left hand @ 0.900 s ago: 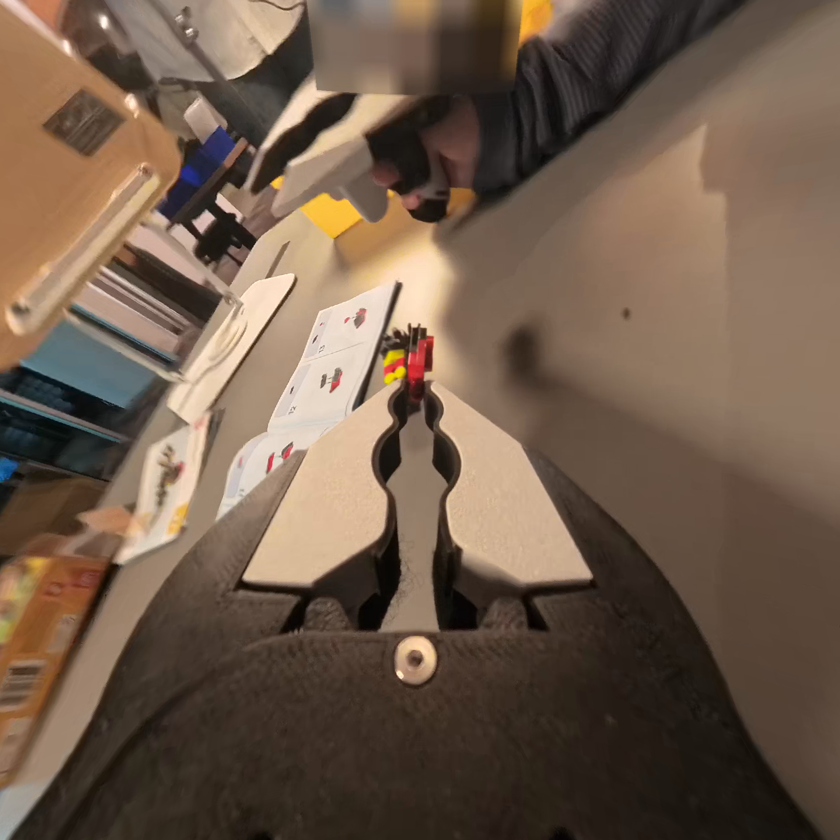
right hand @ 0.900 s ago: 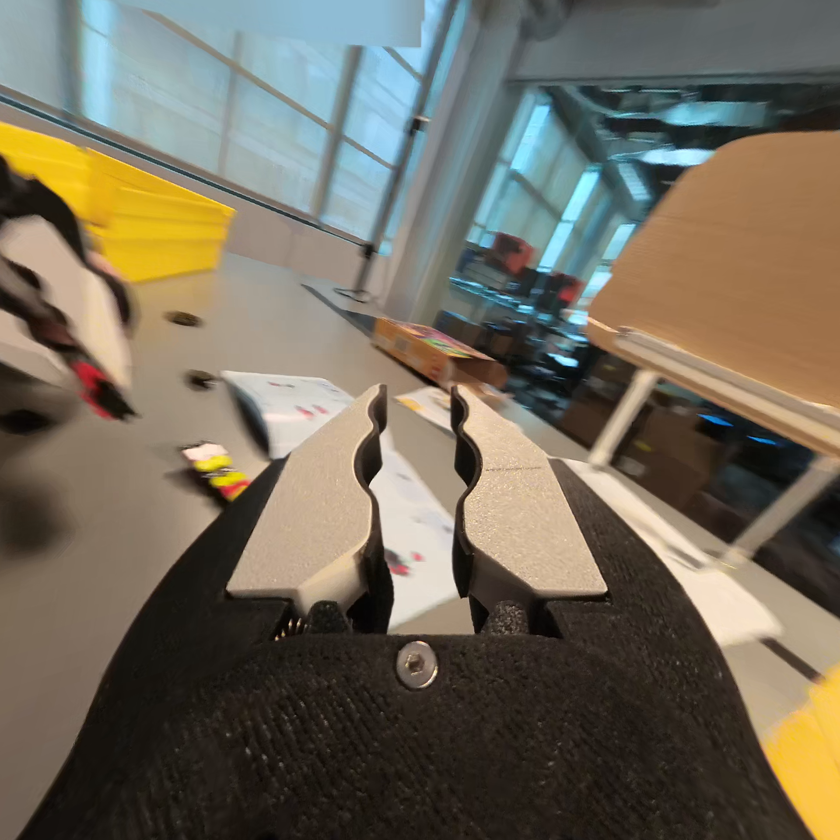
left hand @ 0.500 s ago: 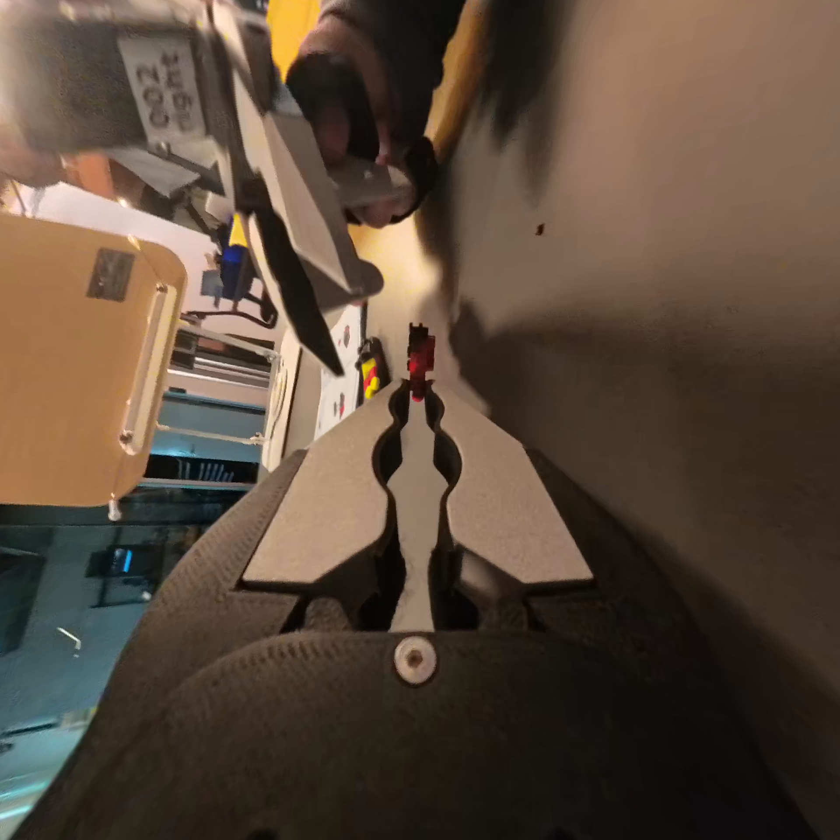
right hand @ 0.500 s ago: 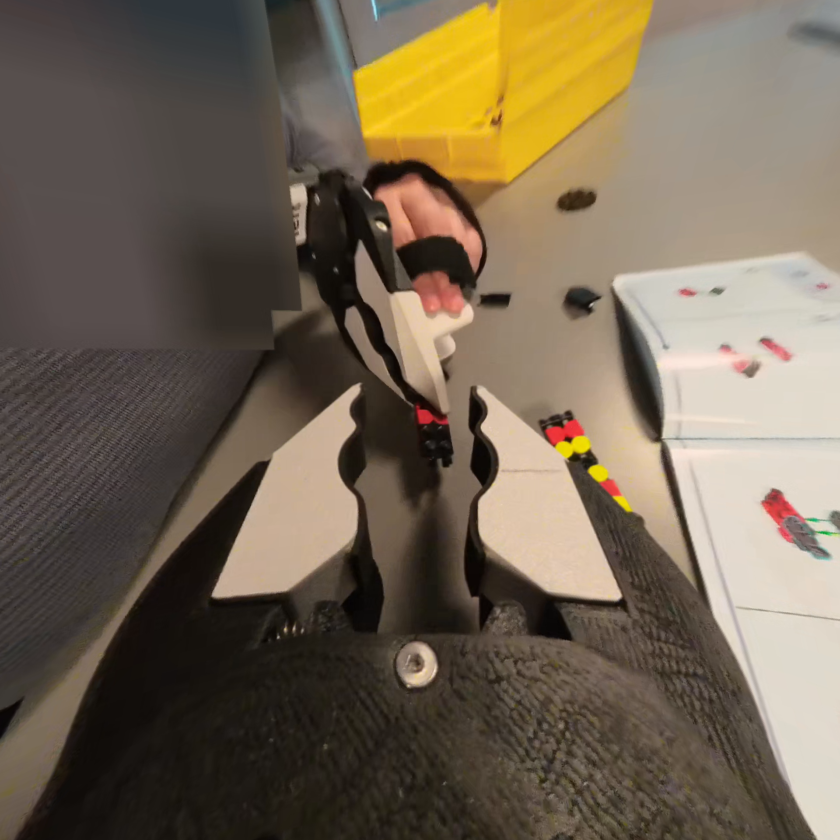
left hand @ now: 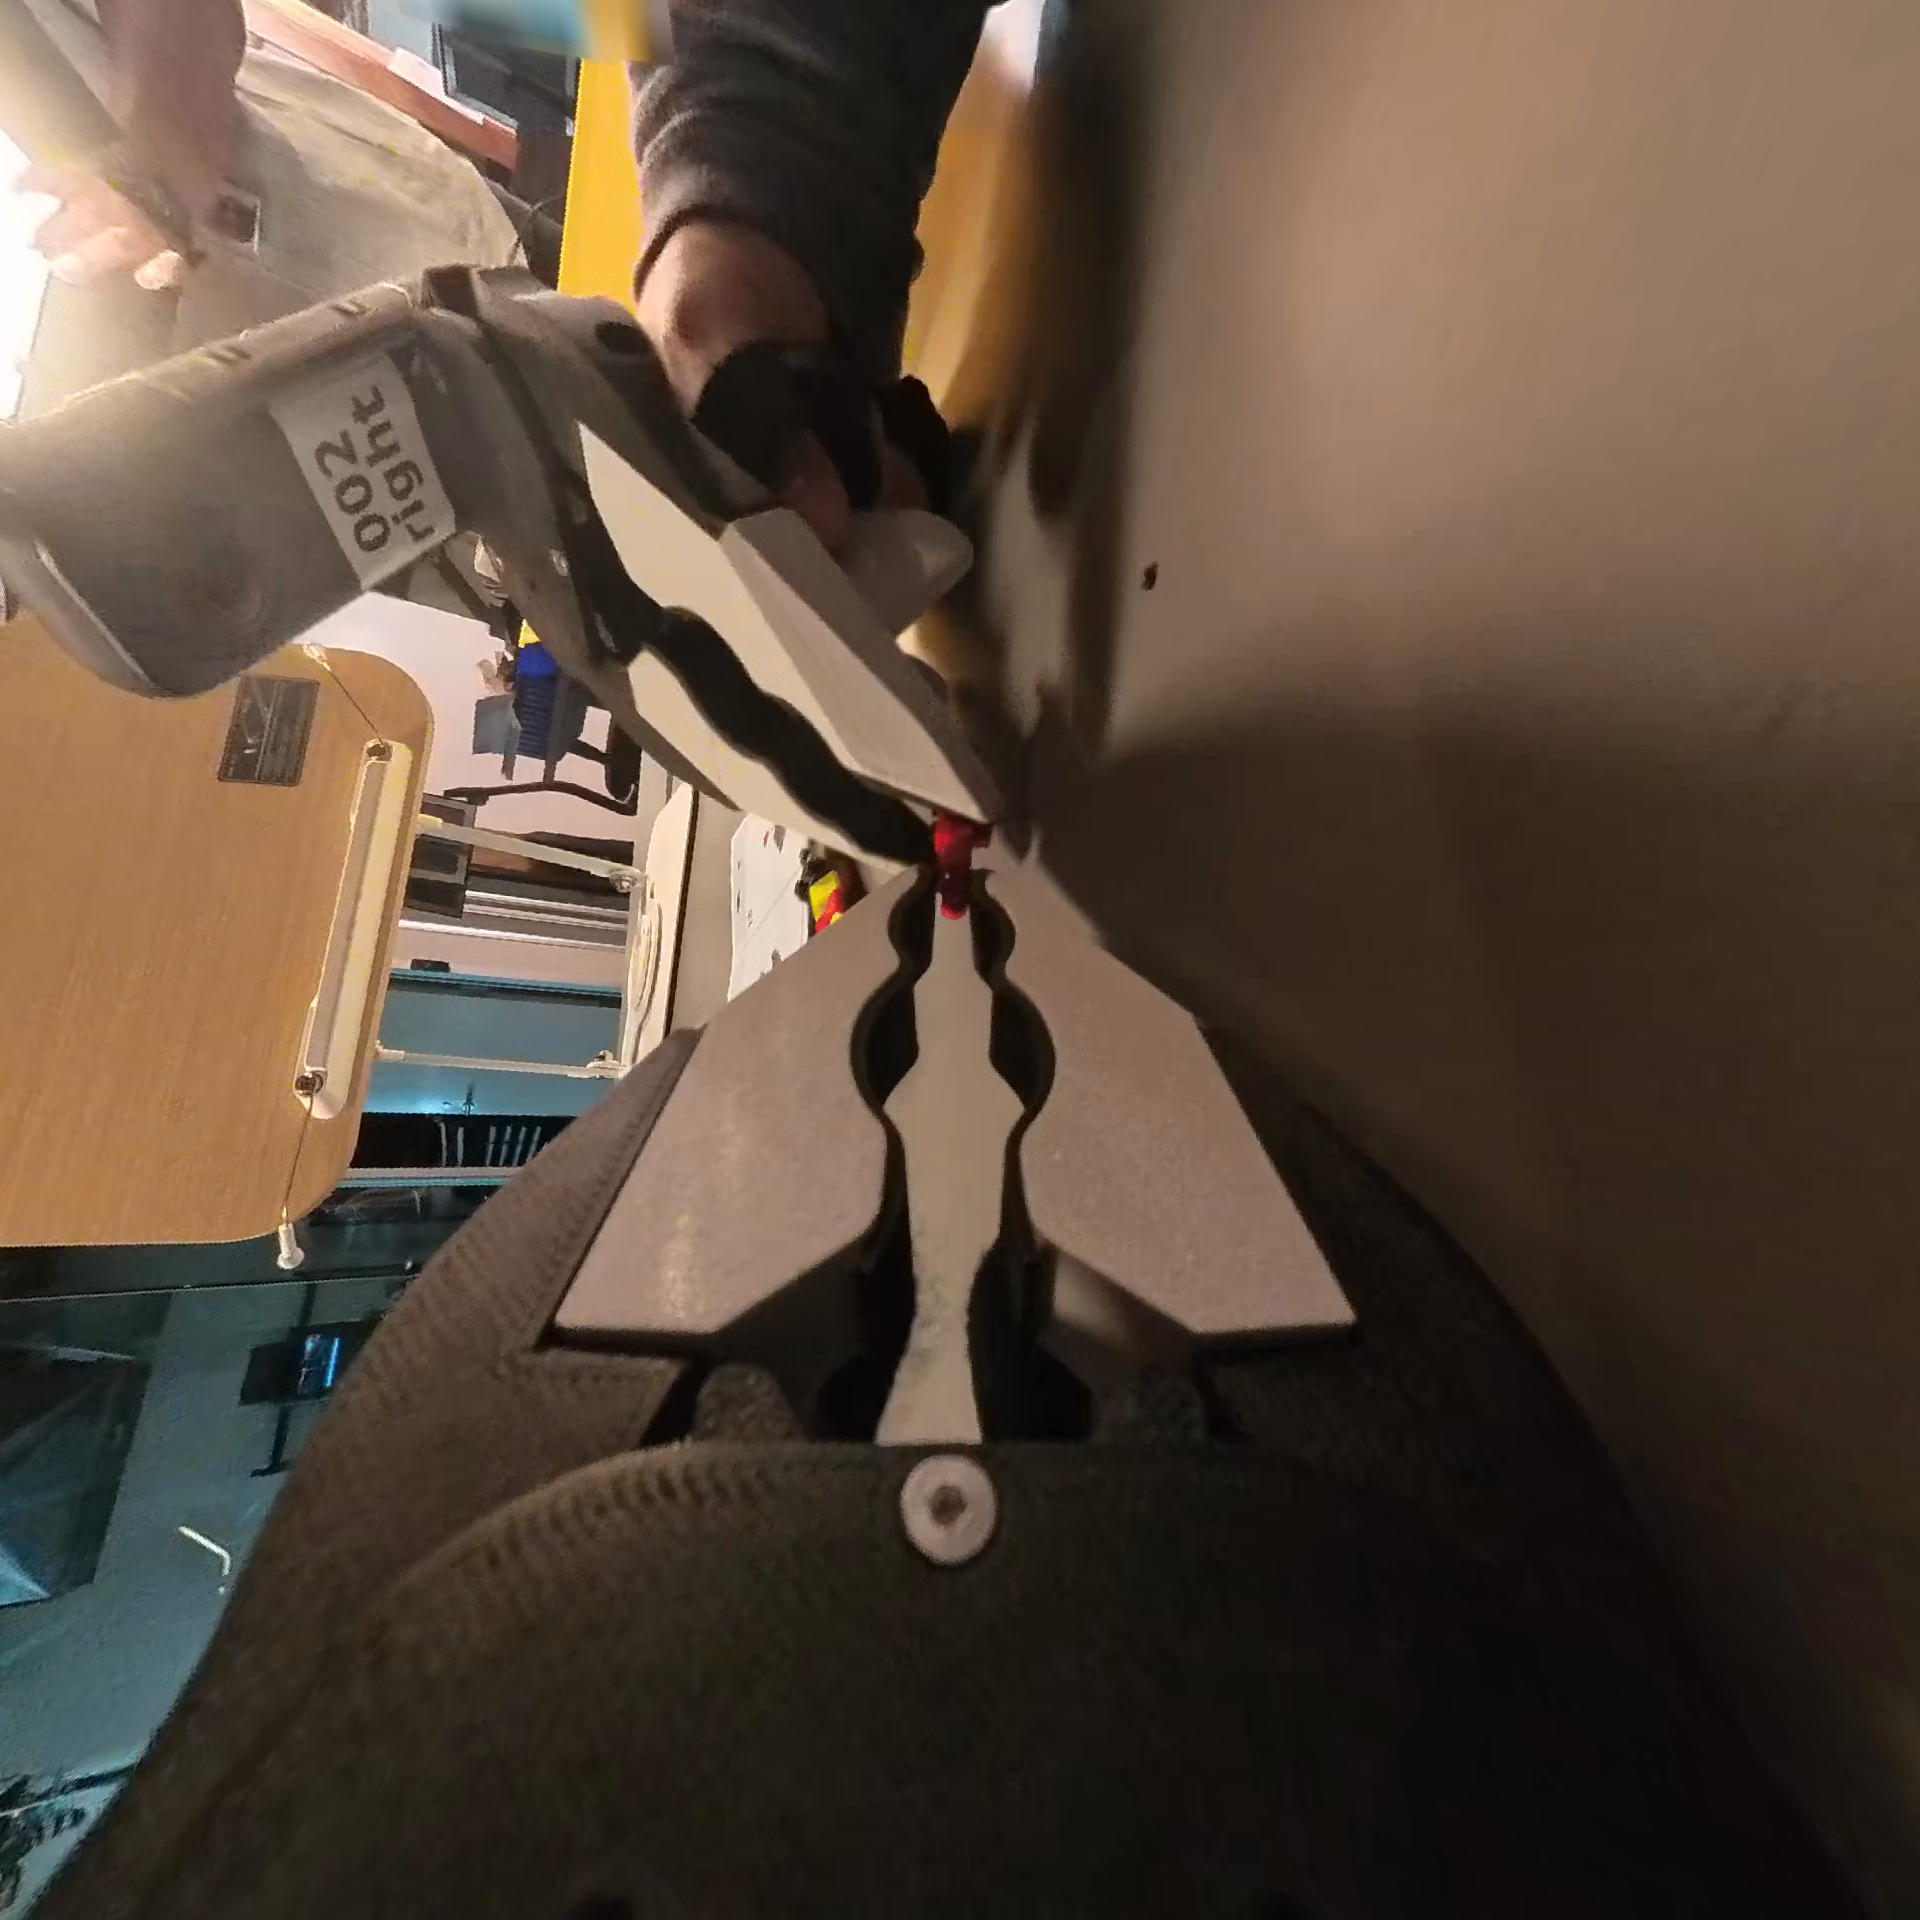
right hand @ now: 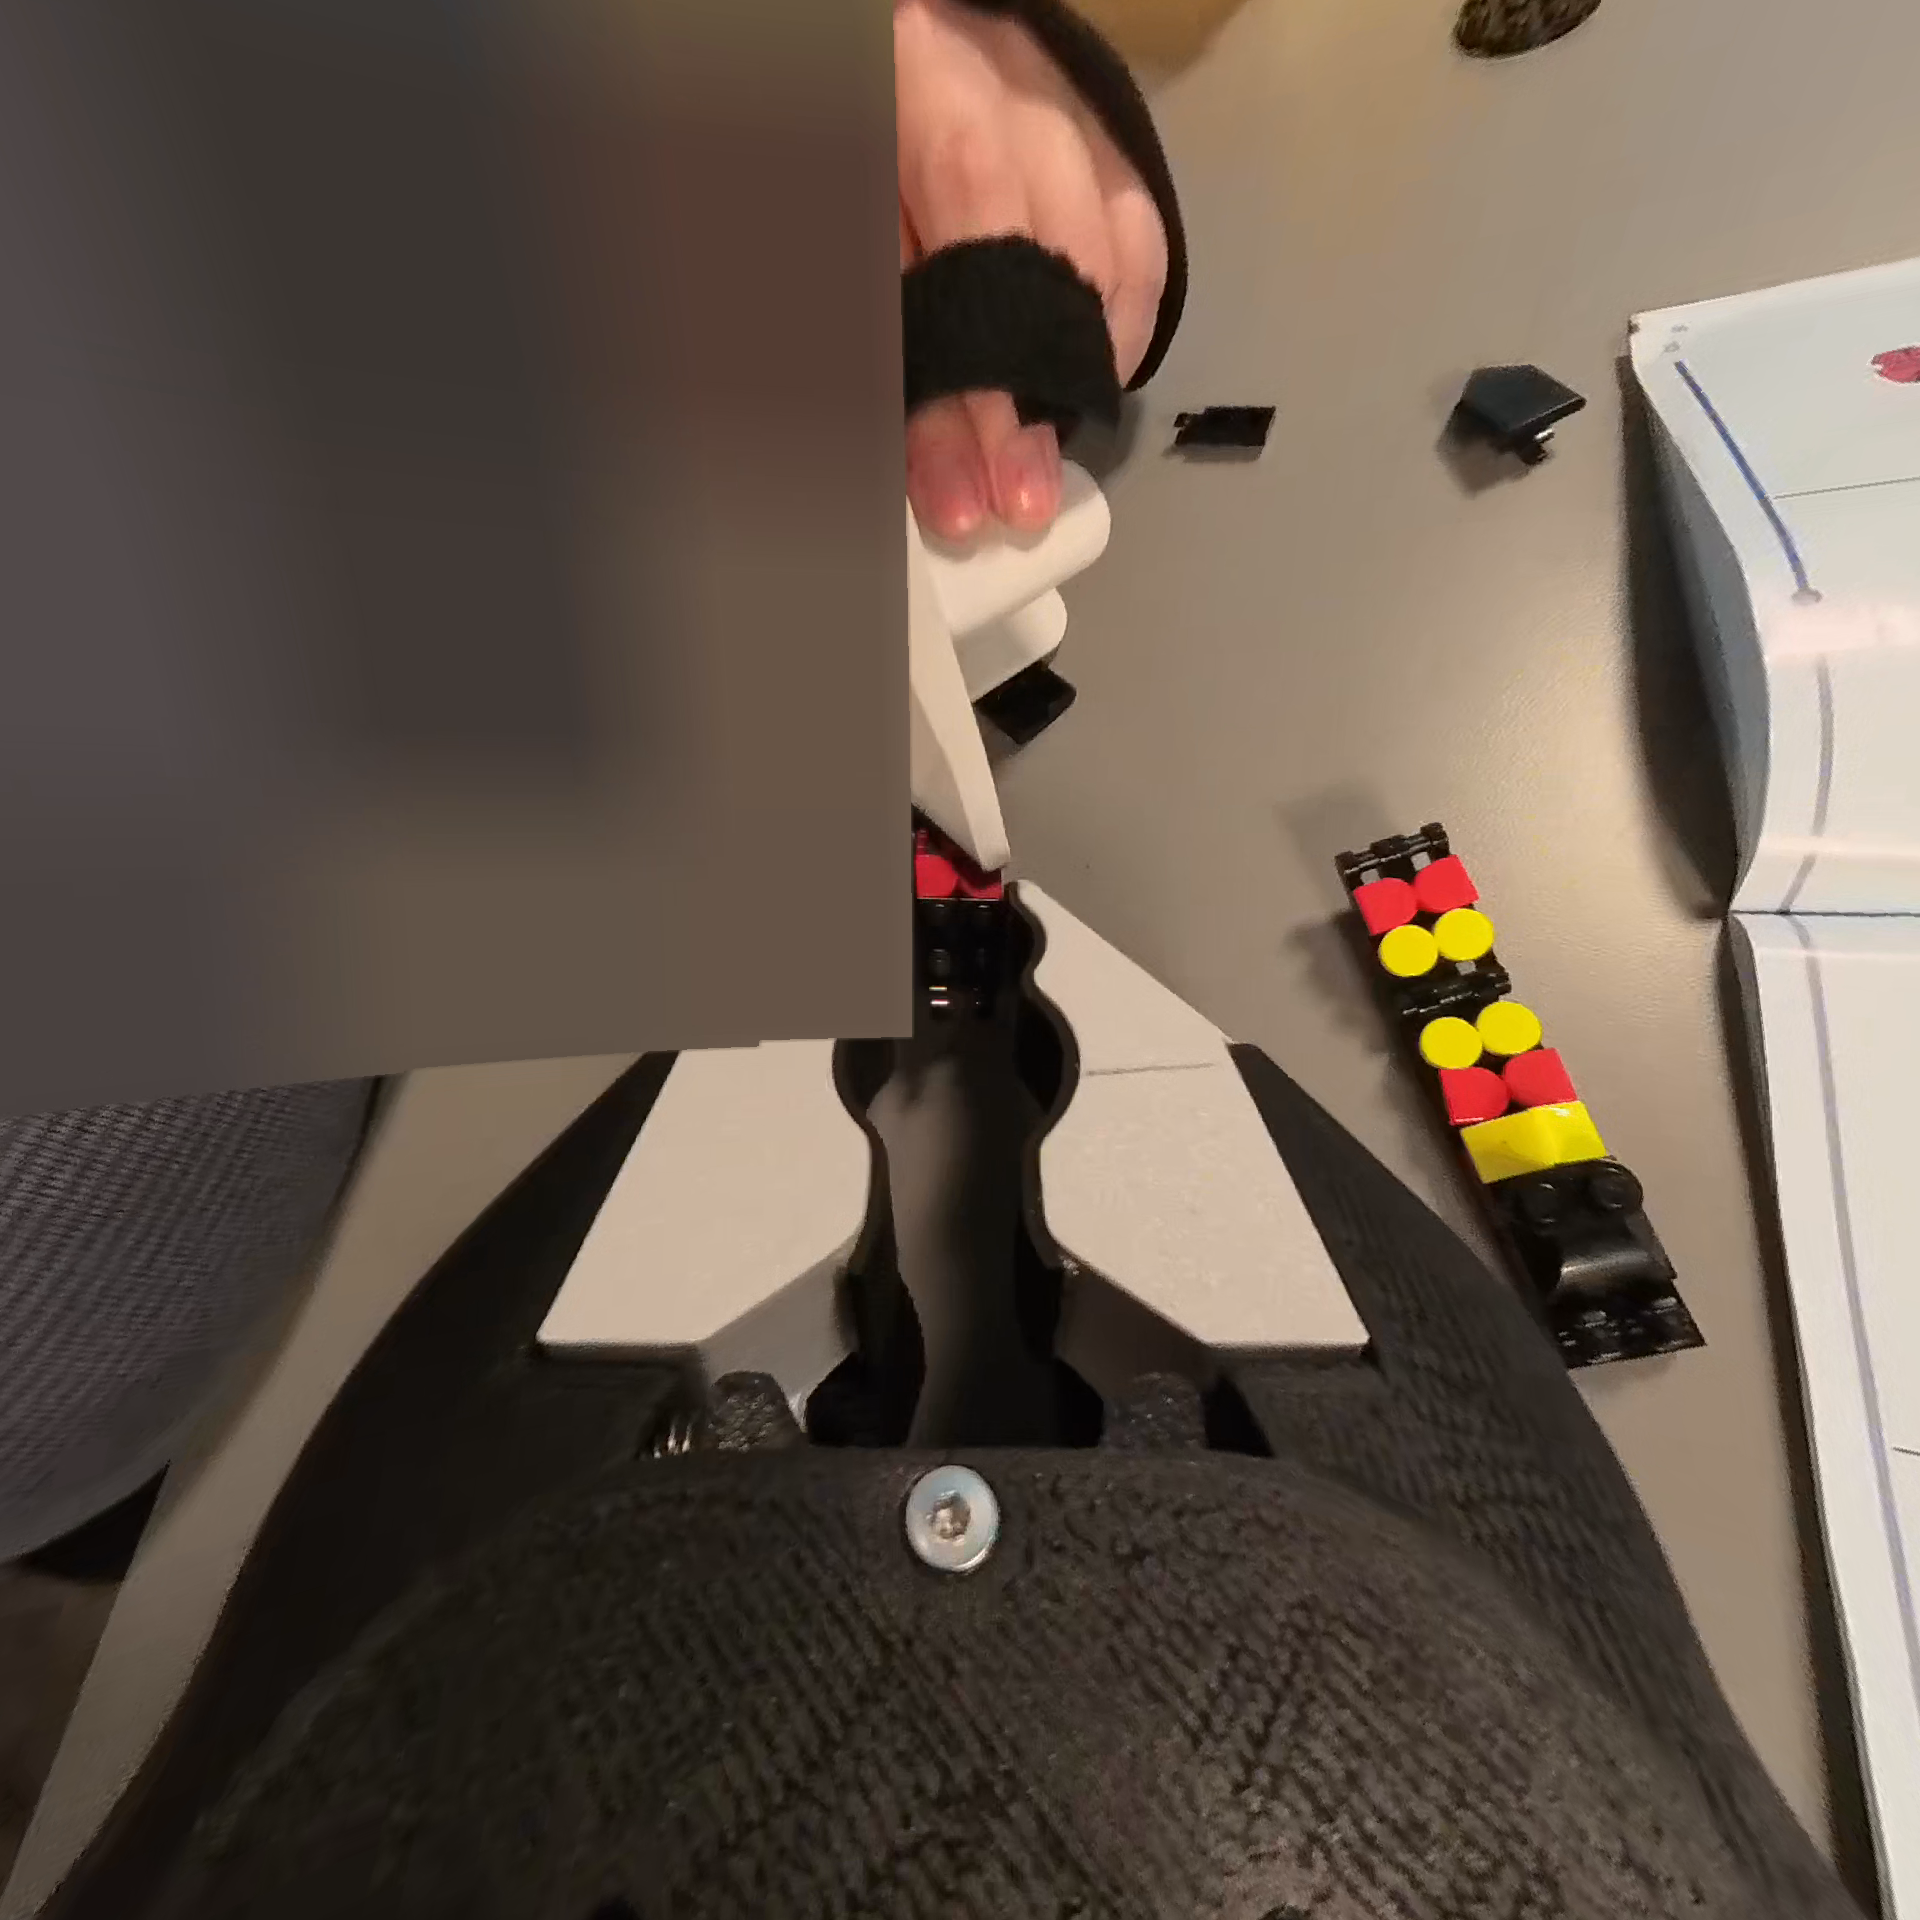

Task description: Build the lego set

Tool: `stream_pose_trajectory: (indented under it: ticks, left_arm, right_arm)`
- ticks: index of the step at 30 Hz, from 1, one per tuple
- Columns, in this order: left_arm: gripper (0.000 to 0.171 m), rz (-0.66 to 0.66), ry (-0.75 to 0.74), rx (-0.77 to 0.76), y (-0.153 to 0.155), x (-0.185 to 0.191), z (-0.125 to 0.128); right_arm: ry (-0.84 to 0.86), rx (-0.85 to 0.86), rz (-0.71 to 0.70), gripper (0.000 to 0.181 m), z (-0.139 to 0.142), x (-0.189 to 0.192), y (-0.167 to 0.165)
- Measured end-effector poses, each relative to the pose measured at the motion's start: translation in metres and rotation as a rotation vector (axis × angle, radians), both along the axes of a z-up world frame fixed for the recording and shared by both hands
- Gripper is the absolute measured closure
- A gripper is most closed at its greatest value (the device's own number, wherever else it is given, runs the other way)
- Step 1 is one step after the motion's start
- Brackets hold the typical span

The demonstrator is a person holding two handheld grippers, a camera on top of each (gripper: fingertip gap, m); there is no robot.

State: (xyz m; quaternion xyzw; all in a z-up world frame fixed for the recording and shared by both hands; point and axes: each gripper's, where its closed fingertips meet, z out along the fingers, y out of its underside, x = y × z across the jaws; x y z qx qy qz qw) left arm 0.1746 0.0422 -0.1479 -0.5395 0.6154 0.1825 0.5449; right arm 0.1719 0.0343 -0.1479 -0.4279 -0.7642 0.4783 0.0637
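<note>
My left gripper (left hand: 951, 883) is shut on a small red and black lego piece (left hand: 951, 844) at its tips, held above the grey table (right hand: 1351, 623). My right gripper (right hand: 964, 894) faces it and has closed around the same piece (right hand: 956, 940). It also shows in the left wrist view (left hand: 951, 826), coming in from the upper left. A blurred patch hides its left fingertip in the right wrist view. A white finger (right hand: 961, 748) of the left gripper reaches the piece from above. A black lego strip with red and yellow tiles (right hand: 1475, 1039) lies on the table to the right.
An open instruction booklet (right hand: 1849, 623) lies at the right edge. Three small black pieces (right hand: 1517, 405) (right hand: 1226, 426) (right hand: 1029, 701) lie beyond the grippers. A wooden chair back (left hand: 156, 935) and a yellow bin (left hand: 597, 156) show in the left wrist view. My two grippers' fingertips are within a few centimetres of each other.
My right gripper swung round to face the left one, moved in and narrowed from wide open onto the piece. My left gripper kept its hold and tilted.
</note>
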Motion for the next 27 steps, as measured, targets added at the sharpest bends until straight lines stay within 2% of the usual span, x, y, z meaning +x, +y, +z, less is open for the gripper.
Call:
stream_pose_trajectory:
  ticks: [5, 10, 27]
  left_arm:
    - [0.161, -0.006, -0.017, 0.025, -0.0008, 0.0013, 0.0041]
    - [0.165, -0.024, 0.002, 0.032, -0.0039, 0.0040, 0.0039]
    - [0.167, -0.061, 0.062, -0.024, -0.0087, 0.0096, -0.0044]
  right_arm:
    - [-0.002, -0.004, 0.002, 0.167, 0.0000, 0.0017, 0.0009]
    - [0.011, -0.014, 0.007, 0.167, 0.0023, 0.0024, 0.0003]
    - [0.006, 0.012, 0.055, 0.167, -0.0009, 0.0068, -0.0061]
